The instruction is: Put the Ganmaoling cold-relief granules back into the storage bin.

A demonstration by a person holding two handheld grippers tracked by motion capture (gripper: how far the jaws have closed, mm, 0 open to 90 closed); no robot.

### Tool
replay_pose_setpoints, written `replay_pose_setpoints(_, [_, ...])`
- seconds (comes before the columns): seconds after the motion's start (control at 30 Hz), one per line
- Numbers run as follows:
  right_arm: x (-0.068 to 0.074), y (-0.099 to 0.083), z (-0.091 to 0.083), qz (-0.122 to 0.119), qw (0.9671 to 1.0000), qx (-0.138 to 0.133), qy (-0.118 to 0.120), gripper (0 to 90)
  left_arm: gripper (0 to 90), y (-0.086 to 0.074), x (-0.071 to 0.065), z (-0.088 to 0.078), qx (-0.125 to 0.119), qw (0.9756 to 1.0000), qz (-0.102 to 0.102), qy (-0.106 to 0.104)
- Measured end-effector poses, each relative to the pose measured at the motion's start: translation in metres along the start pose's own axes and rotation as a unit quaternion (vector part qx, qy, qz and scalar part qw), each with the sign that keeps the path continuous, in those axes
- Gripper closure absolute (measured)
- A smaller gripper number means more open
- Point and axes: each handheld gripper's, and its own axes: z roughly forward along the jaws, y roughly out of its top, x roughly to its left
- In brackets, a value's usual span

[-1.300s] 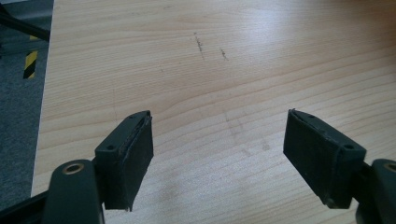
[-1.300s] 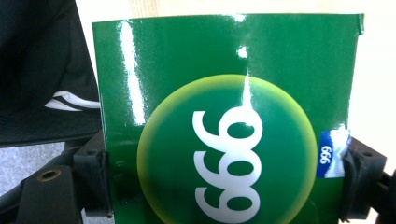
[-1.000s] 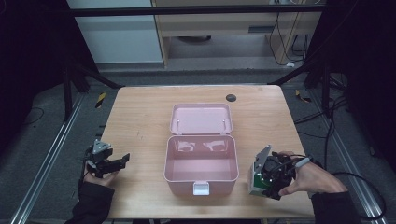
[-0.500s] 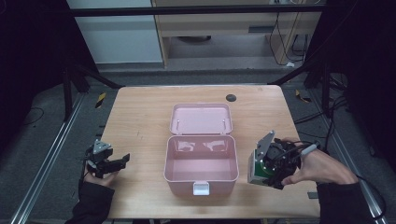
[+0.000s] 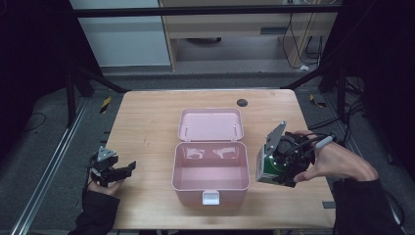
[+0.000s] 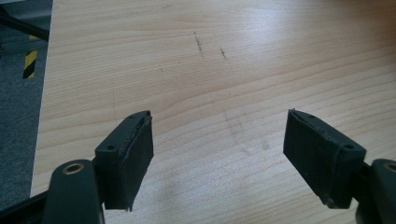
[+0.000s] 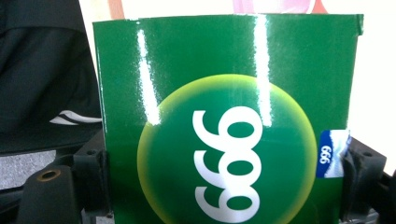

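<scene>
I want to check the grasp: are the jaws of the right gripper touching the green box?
Touching. In the right gripper view the green box sits between the right gripper jaws, both pressed against its sides with no gap.

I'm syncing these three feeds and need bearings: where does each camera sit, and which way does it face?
High view: above the person's side, looking forward and down on the table and open pink box; both forearms and grippers enter from below.
Left gripper view: on the left gripper, looking along its open jaws at bare wood.
Right gripper view: on the right gripper, facing the green carton clamped between its jaws.
Shared: the high and right gripper views both show the carton.
</scene>
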Motion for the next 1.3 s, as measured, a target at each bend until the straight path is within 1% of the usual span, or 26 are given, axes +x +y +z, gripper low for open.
replay_pose_setpoints(0.33, [-0.006, 0.017, -0.008, -0.009, 1.0, 0.002, -0.002, 16.3, 23.6, 0.0, 0.0, 0.0, 0.001, 1.0, 0.001, 0.0])
replay_pose_setpoints(0.37, [-0.006, 0.02, -0.008, -0.014, 0.9999, 0.003, -0.002, 16.3, 23.6, 0.0, 0.0, 0.0, 0.001, 1.0, 0.001, 0.0])
replay_pose_setpoints(0.57, [-0.008, 0.034, -0.01, -0.025, 0.9997, 0.0, -0.002, 16.3, 23.6, 0.0, 0.0, 0.0, 0.0, 1.0, 0.0, 0.0])
replay_pose_setpoints(0.6, [-0.009, 0.038, -0.009, -0.028, 0.9996, -0.002, -0.002, 16.3, 23.6, 0.0, 0.0, 0.0, 0.0, 1.0, 0.0, 0.0])
replay_pose_setpoints(0.77, [-0.01, 0.047, -0.007, -0.035, 0.9994, 0.0, -0.002, 16.3, 23.6, 0.0, 0.0, 0.0, 0.0, 1.0, 0.0, 0.0])
replay_pose_setpoints(1.03, [-0.012, 0.064, -0.004, -0.045, 0.9989, -0.011, -0.001, 16.3, 23.6, 0.0, 0.0, 0.0, 0.0, 1.0, 0.001, 0.0])
replay_pose_setpoints(1.3, [-0.013, 0.079, 0.004, -0.055, 0.9983, -0.013, 0.011, 16.3, 23.6, 0.0, 0.0, 0.0, 0.0, 1.0, 0.001, 0.0])
